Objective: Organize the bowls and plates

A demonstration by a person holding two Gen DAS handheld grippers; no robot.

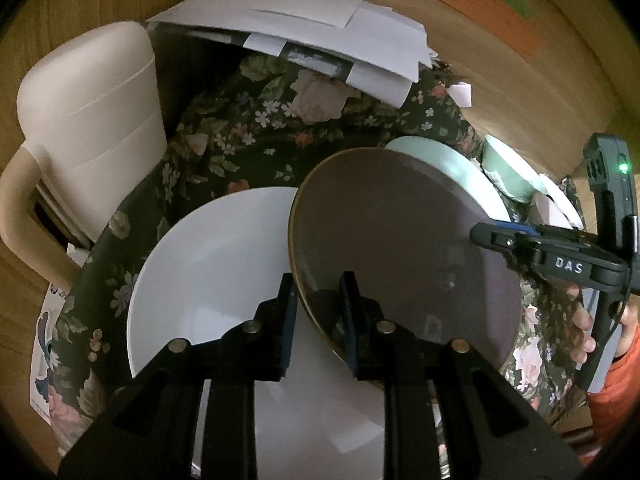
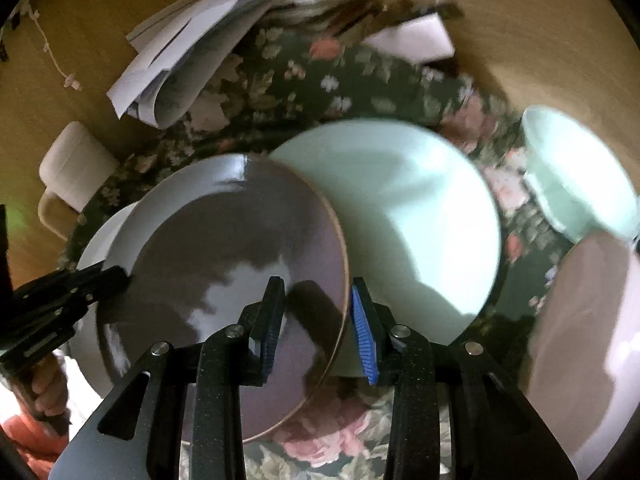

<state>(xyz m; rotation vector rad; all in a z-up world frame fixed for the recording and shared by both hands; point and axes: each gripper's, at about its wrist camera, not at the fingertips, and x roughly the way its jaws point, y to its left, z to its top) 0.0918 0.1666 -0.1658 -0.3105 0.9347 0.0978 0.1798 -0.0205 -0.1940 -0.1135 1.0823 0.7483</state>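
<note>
Brown plate (image 1: 400,240) tilted, rim pinched on both sides: left gripper (image 1: 319,292) at 6 o'clock in left wrist view, fingers (image 1: 286,300) clamped across rim. Right gripper (image 2: 320,312) straddling opposite rim, fingers (image 2: 362,320) close on it, contact unclear. White plate (image 1: 212,264) underneath at 9 o'clock, mint plate (image 2: 408,216) at 2 o'clock, mint bowl (image 2: 576,176) farther at 3, all on floral tabletop (image 1: 256,136).

Home dining spot: floral tablecloth (image 1: 248,136), chair (image 1: 92,128), papers (image 1: 304,28).
</note>
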